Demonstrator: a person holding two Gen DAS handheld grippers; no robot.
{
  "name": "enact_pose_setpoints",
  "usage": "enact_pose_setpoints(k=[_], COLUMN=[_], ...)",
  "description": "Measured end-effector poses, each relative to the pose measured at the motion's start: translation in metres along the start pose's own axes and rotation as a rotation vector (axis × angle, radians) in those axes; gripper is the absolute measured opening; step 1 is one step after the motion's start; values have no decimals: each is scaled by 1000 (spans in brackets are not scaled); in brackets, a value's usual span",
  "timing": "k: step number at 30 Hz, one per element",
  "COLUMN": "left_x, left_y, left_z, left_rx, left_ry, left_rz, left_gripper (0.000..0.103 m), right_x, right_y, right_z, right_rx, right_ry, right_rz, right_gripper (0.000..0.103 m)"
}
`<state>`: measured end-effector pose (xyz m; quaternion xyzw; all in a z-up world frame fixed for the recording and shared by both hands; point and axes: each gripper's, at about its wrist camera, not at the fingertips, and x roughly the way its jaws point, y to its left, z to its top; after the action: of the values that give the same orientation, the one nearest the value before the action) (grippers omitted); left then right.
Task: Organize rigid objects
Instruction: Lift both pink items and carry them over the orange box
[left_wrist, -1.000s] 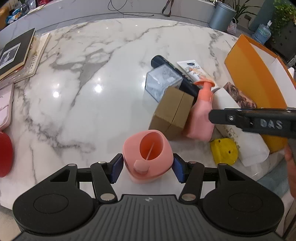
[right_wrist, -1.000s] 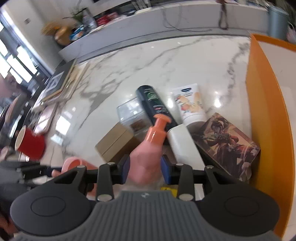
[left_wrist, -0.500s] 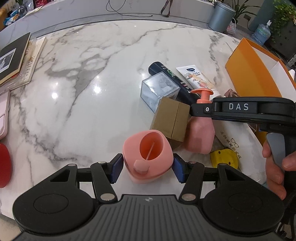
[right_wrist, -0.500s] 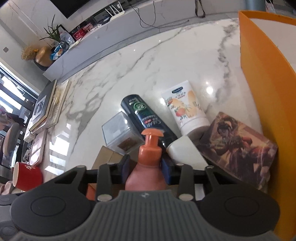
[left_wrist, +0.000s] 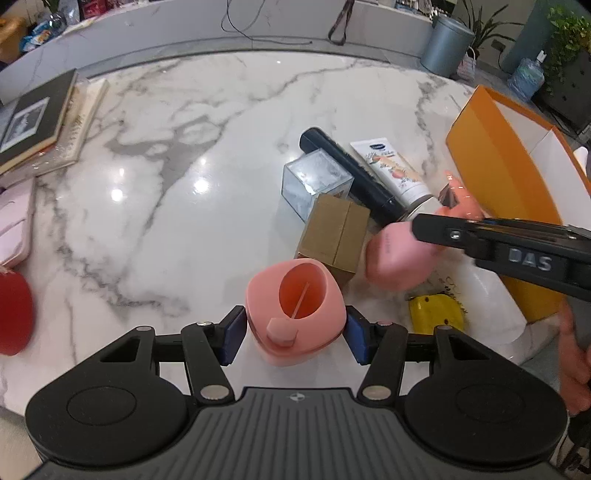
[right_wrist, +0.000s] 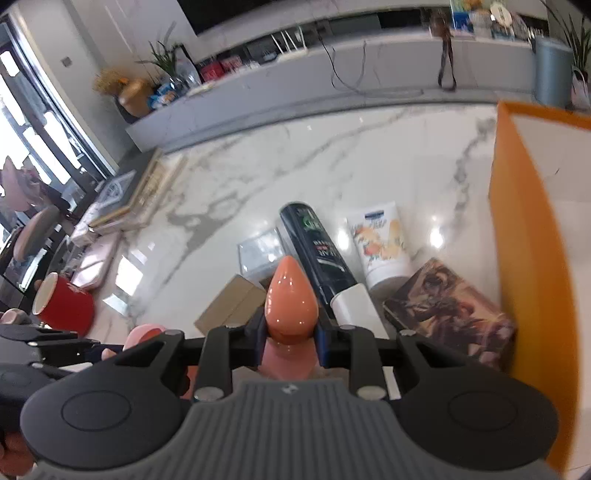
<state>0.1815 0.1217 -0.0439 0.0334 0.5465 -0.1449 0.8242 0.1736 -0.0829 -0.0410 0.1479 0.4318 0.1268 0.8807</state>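
Observation:
A pink cup-shaped holder (left_wrist: 295, 295) stands on the marble table (left_wrist: 166, 221) near its front edge. My left gripper (left_wrist: 295, 336) is shut on it, a blue pad against each side. A pink pump bottle (left_wrist: 399, 258) with an orange pump head (right_wrist: 291, 302) hangs tilted above the table, right of the brown cardboard box (left_wrist: 334, 236). My right gripper (right_wrist: 290, 334) grips its neck just below the pump. Its jaws are still closing, with the pads (right_wrist: 321, 336) pressed on the neck. From the left wrist view, the right gripper (left_wrist: 419, 227) reaches in from the right.
Behind the cardboard box lie a clear box (left_wrist: 314, 184), a dark bottle (right_wrist: 317, 251) and a white tube (right_wrist: 384, 247). An open orange box (left_wrist: 495, 166) stands at the right, beside a picture box (right_wrist: 450, 310). A yellow object (left_wrist: 436, 314), red mug (right_wrist: 62, 310) and books (left_wrist: 37, 118) are around.
The right gripper has closed in on the pump bottle's neck. The bottle has gone from upright on the table to tilted and raised. The left gripper and pink holder have stayed put.

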Motion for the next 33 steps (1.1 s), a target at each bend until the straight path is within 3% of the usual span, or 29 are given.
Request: enact_pose_setpoints(k=[10, 15, 20, 26, 30, 33], left_x=[-65, -88, -92, -65, -26, -2], left_y=[-55, -110, -177, -245, -271, -277], left_z=[5, 16, 27, 35, 40, 47], left_rx=[100, 198, 330, 503, 605, 612], left_ry=[-126, -192, -224, -171, -88, -22], left_rz=[-20, -98, -210, -283, -252, -242], left_gripper=[64, 64, 64, 64, 64, 64], right_x=[-86, -144, -188, -209, -199, -184], right_y=[-15, -39, -79, -146, -179, -192], right_z=[16, 24, 20, 4, -7, -12], right_rx=[-21, -37, -15, 64, 105, 121], right_ry=[-113, -200, -239, -210, -148, -112], right_rz=[56, 18, -73, -191, -193, -179], right_gripper=[25, 25, 25, 26, 26, 25])
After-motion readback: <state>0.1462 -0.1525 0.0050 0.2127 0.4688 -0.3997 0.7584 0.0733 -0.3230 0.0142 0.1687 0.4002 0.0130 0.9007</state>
